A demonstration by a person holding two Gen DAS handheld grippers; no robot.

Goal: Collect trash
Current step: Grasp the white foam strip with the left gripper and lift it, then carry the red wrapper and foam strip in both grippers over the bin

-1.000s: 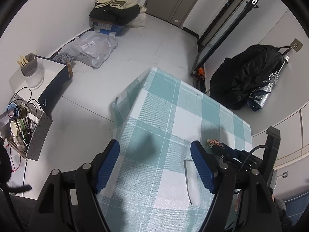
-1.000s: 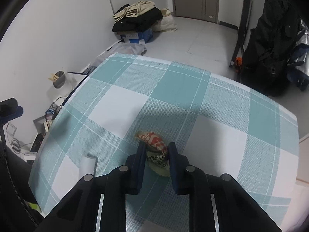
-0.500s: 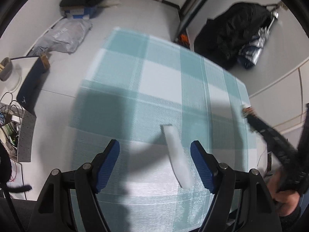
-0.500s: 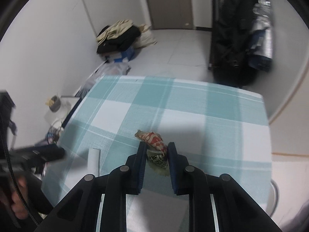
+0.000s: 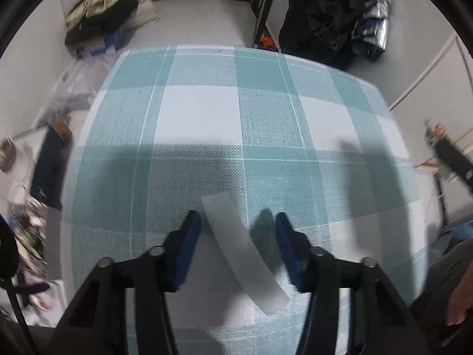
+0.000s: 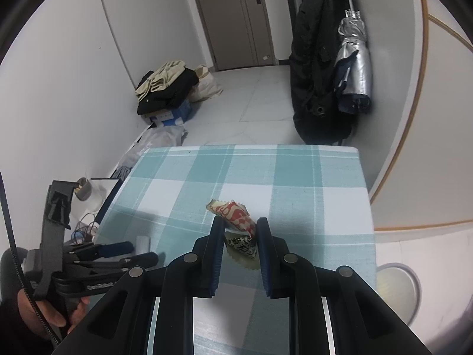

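Wrapper (image 6: 238, 222) clamped between right tongs (image 6: 239, 236).

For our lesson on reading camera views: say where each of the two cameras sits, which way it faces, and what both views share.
Left wrist: on the left gripper, facing steeply down at the white strip on the checked tablecloth; a hand shows at the right.
Right wrist: on the right gripper, shut on the red wrapper, facing the door.
Shared: tablecloth, strip, black coat, clothes pile.
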